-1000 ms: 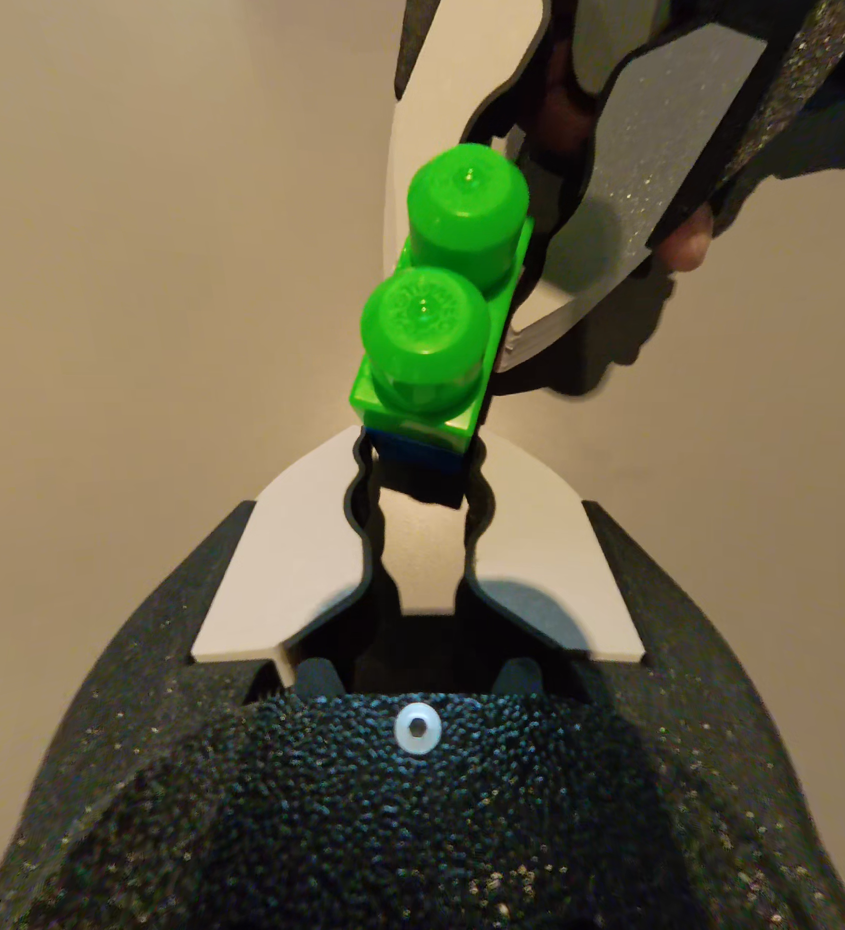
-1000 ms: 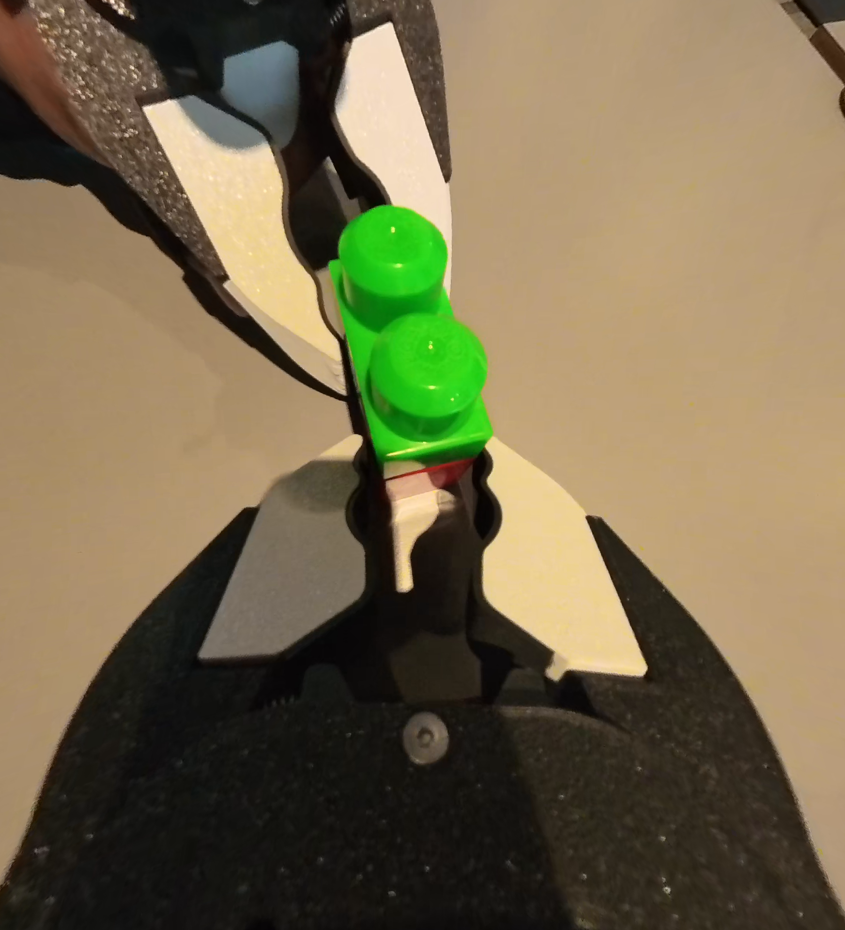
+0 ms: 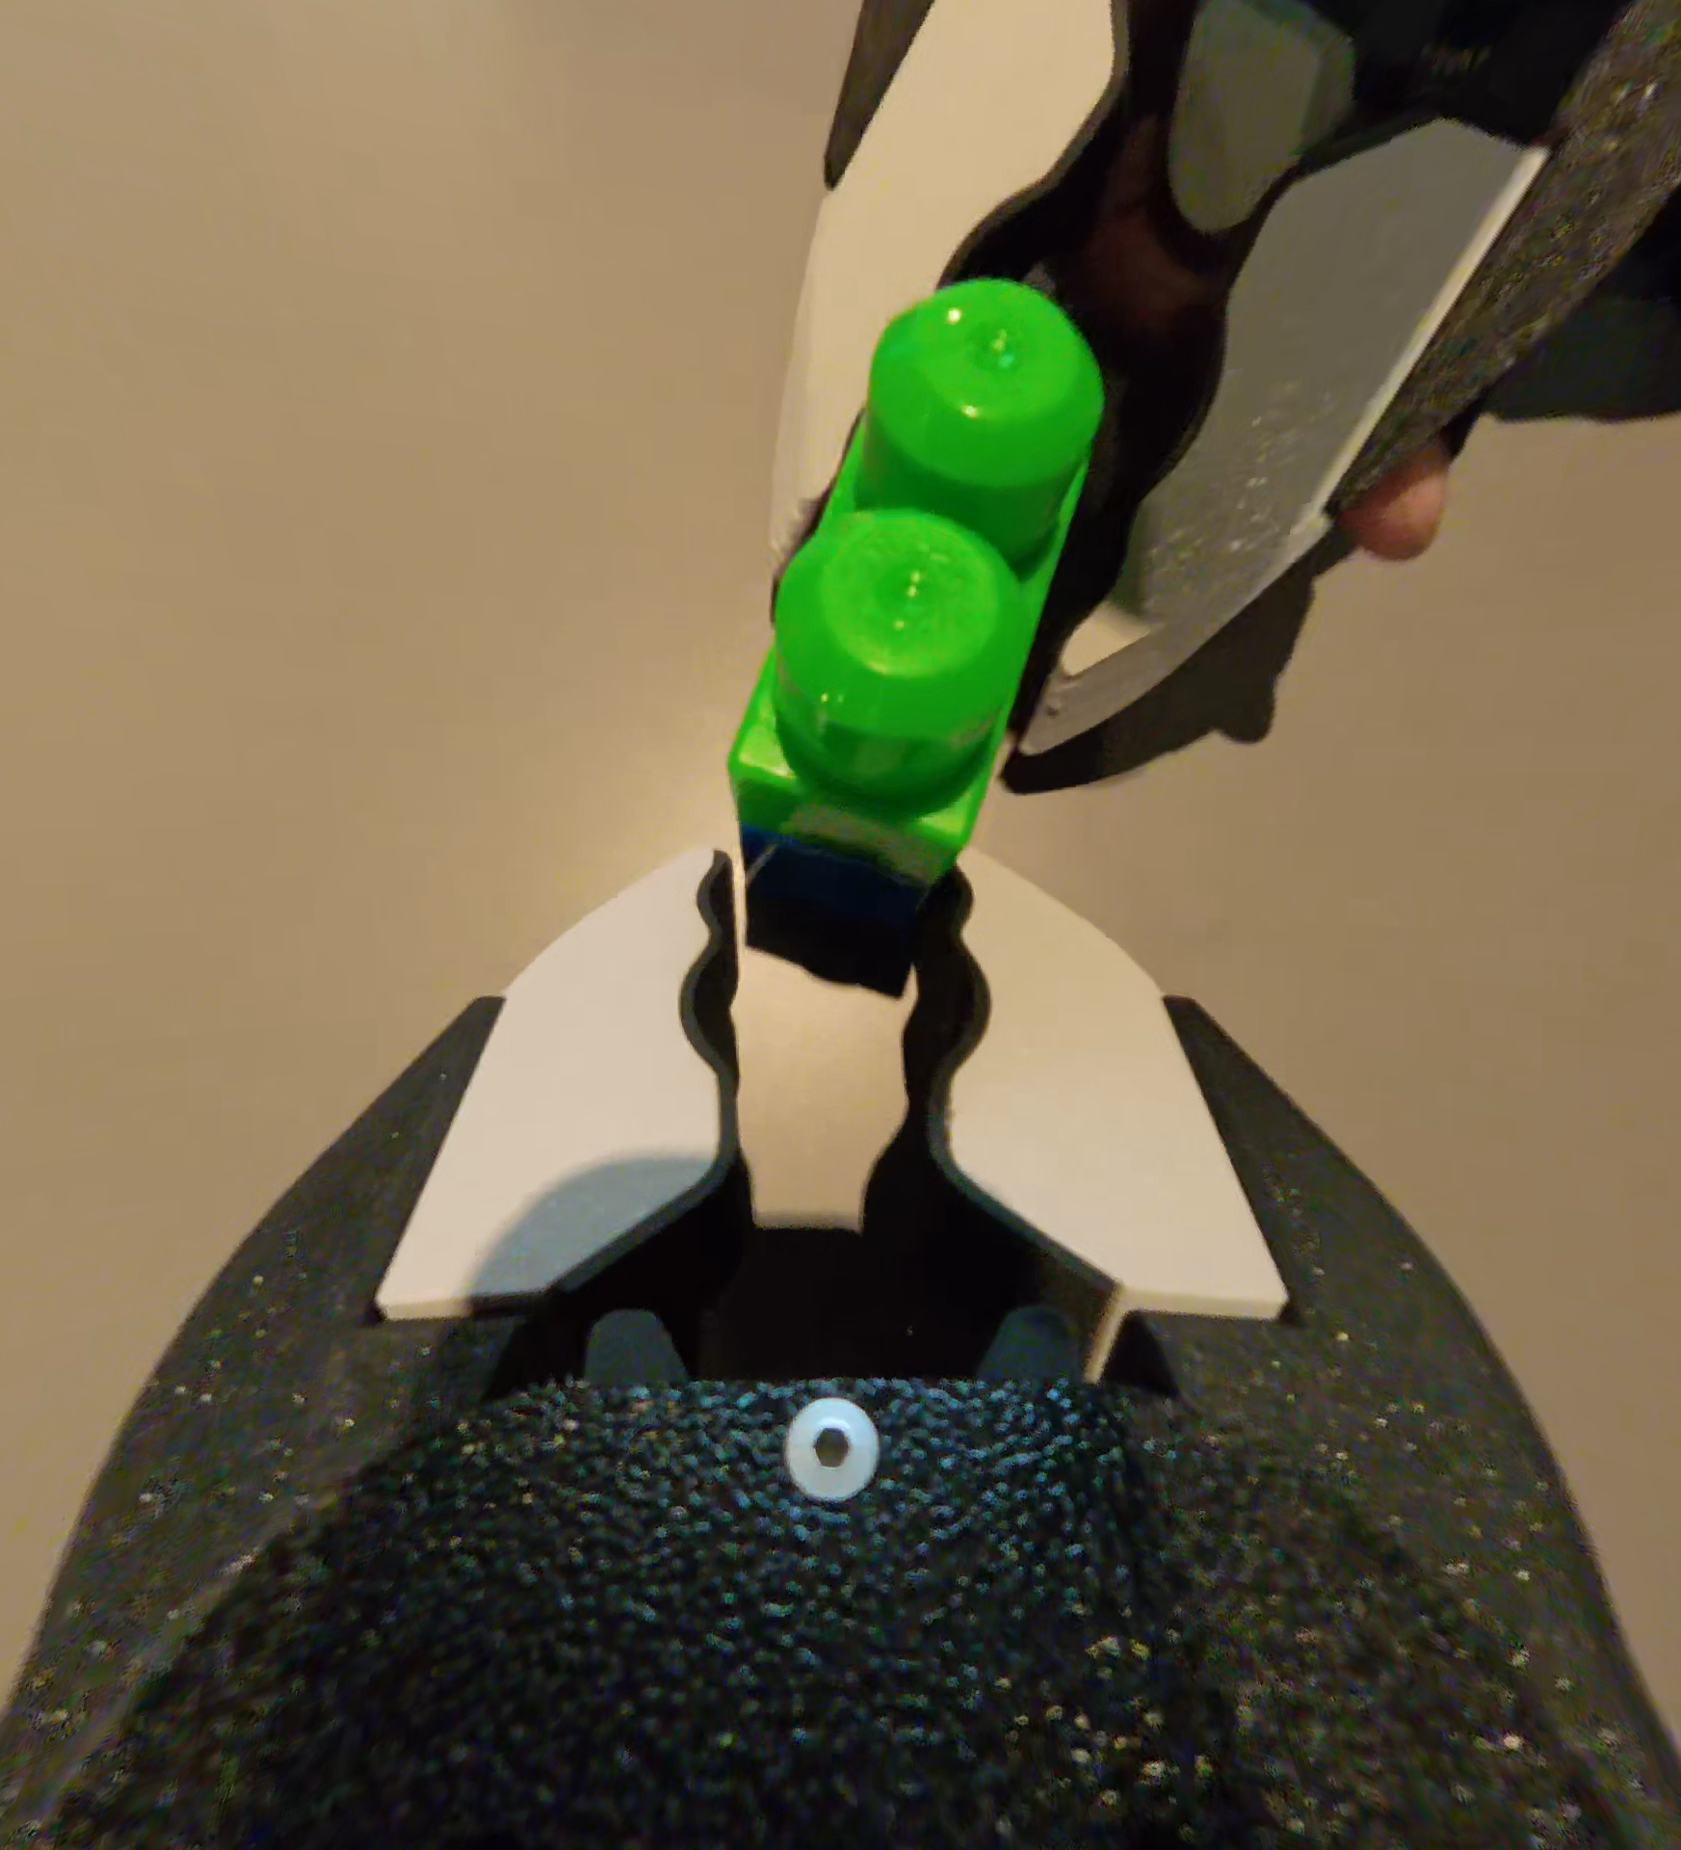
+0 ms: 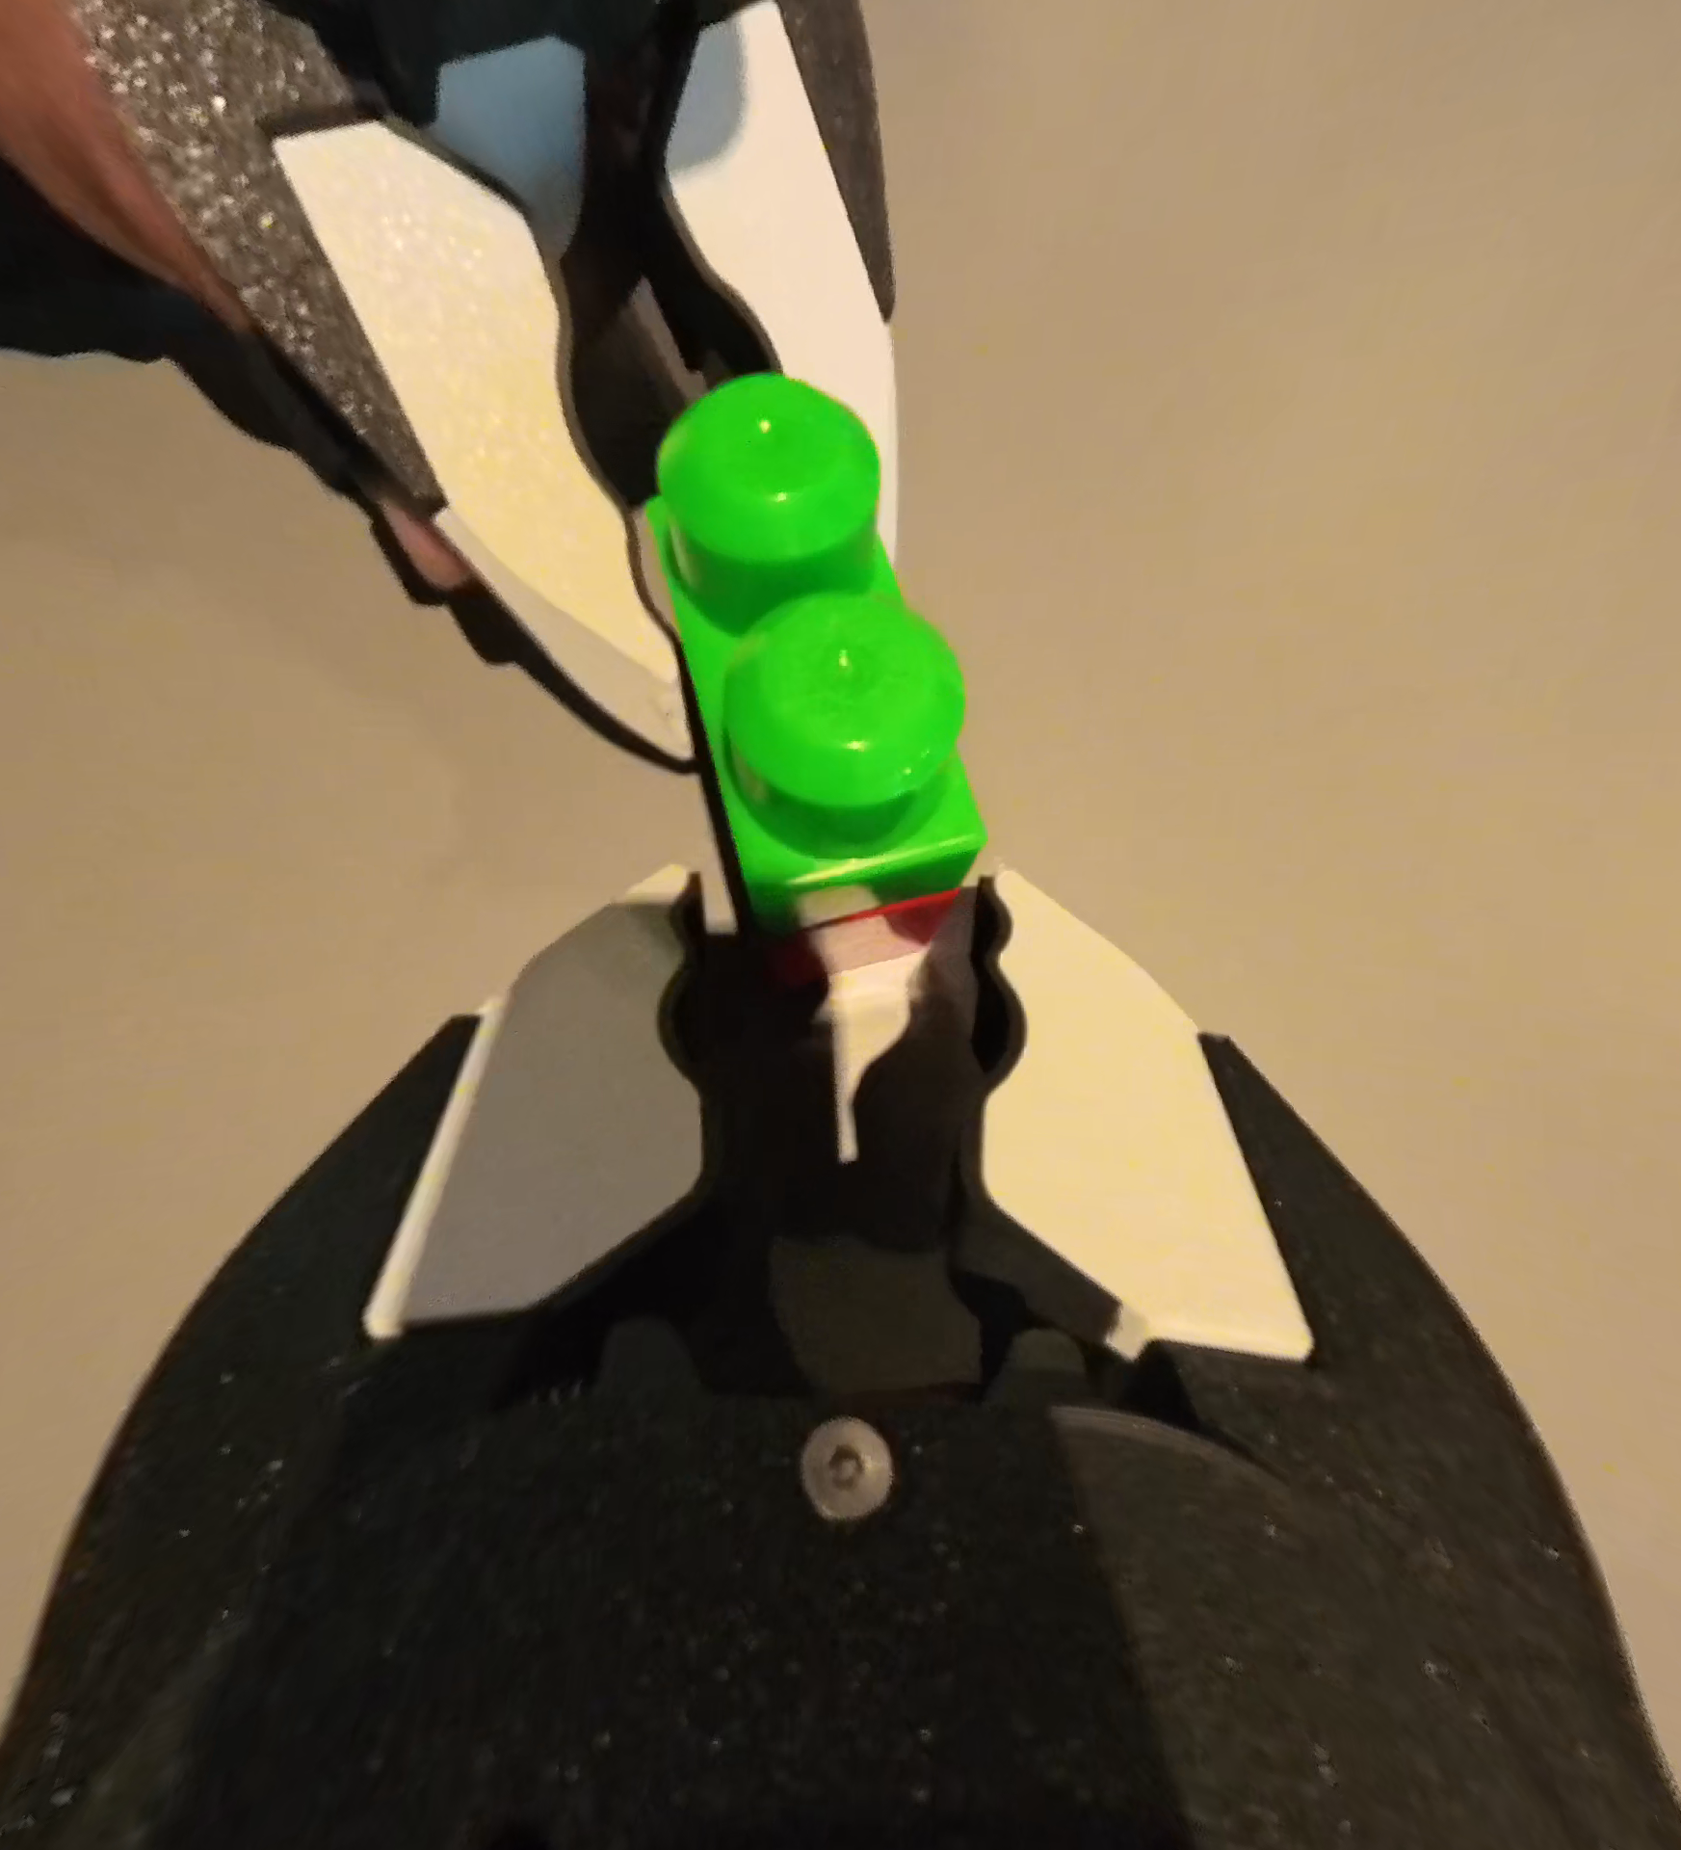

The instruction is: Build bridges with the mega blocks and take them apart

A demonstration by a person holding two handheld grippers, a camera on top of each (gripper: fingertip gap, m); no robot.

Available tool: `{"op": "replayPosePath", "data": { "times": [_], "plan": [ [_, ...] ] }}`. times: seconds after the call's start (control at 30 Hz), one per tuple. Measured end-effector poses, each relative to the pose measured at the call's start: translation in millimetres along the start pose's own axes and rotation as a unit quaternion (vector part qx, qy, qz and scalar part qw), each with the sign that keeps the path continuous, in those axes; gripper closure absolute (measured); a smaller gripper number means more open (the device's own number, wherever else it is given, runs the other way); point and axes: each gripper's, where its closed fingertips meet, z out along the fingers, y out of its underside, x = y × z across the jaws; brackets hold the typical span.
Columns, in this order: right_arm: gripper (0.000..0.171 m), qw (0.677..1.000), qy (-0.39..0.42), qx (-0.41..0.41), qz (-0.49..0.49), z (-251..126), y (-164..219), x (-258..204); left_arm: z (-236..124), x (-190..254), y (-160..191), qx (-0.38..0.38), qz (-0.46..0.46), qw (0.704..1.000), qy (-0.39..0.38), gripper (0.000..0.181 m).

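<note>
Since 1 second earlier little had shifted: the green block (image 3: 901,611) sat slightly more tilted in the left wrist view, and both grippers stayed closed around the same small bridge.

Taking the green block as the landmark, it was a 2-stud piece held above the beige table (image 3: 266,501), studs facing the cameras. Directly beneath its near end in the left wrist view sat a blue block (image 3: 831,881), joined to the green block's underside. The left gripper (image 3: 831,926) was clamped on that blue block, its 2 white fingers pressing either side just below the green block.

In the right wrist view, a red block (image 4: 876,916) sat under the near end of the green block (image 4: 816,661), only a thin strip of it showing. The right gripper (image 4: 841,926) was clamped on this red block, its fingers meeting it immediately below the green block's edge.

Each gripper also appeared in the other's view beyond the far end of the green block: the right gripper at the upper right in the left wrist view, the left gripper at the upper left in the right wrist view. A fingertip (image 3: 1396,501) of the person showed behind the far gripper, to the right of the green block.
</note>
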Motion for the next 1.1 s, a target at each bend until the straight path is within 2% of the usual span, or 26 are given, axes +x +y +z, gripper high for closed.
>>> {"op": "replayPosePath", "data": {
  "times": [0.03, 0.4, 0.5, 0.57, 0.67, 0.73, 1.0, 1.1],
  "plan": [
    [0.116, 1.000, -0.005, 0.004, 0.000, -1, 0, -1, -2, -2, 2, 0.001, 0.002, 1.000, -0.001, 0.143],
    [0.105, 0.998, -0.012, 0.030, -0.049, -11, -3, -6, -16, -3, 6, 0.003, 0.042, 0.999, 0.009, 0.143],
    [0.104, 0.996, -0.025, 0.070, -0.050, -22, -12, -7, -28, 0, -4, 0.041, 0.049, 0.998, 0.025, 0.143],
    [0.105, 0.991, -0.029, 0.121, -0.043, -33, -27, -5, -42, 7, -19, 0.098, 0.067, 0.992, 0.044, 0.142],
    [0.114, 0.979, -0.031, 0.199, -0.027, -47, -48, -3, -58, 10, -46, 0.196, 0.064, 0.977, 0.052, 0.142],
    [0.120, 0.975, -0.026, 0.221, -0.017, -50, -53, 1, -57, 8, -55, 0.226, 0.055, 0.971, 0.054, 0.143],
    [0.144, 0.980, -0.039, 0.196, -0.017, -37, -44, -2, -30, 6, -46, 0.182, 0.077, 0.979, 0.053, 0.155],
    [0.144, 0.981, -0.043, 0.190, -0.003, -35, -43, -2, -29, 6, -45, 0.181, 0.076, 0.979, 0.047, 0.155]
  ]
}}
